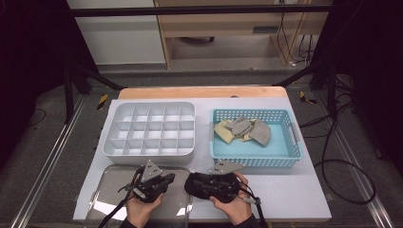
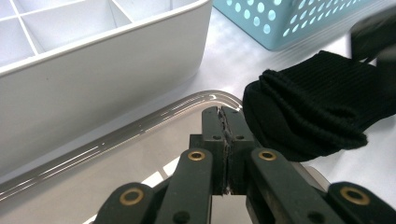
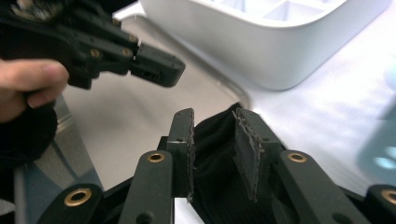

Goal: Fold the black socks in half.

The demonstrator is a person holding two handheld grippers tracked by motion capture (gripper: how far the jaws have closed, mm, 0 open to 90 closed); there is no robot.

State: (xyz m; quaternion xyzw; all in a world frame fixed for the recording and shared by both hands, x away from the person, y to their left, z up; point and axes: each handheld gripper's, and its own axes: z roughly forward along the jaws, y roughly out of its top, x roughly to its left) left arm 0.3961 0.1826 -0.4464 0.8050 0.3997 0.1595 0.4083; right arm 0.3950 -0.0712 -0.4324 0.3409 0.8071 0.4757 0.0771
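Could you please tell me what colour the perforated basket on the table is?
The basket is light blue, almost turquoise; the high view shows it best.

The black sock (image 3: 219, 154) runs under the right gripper (image 3: 215, 140), its far part hidden.

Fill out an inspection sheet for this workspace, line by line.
Surface: white-covered table, wooden far edge.
Job's things: white divided organizer, its visible cells empty; blue basket holding grey and yellowish socks; metal tray at the near left; black sock at the tray's right edge.
Clutter: nothing seen.
Grippers: left gripper over the tray, jaws together, empty; right gripper with jaws apart around black fabric.
Cables: one trails from each gripper; more loop on the floor at right.
Surroundings: dark frame, wooden furniture behind.
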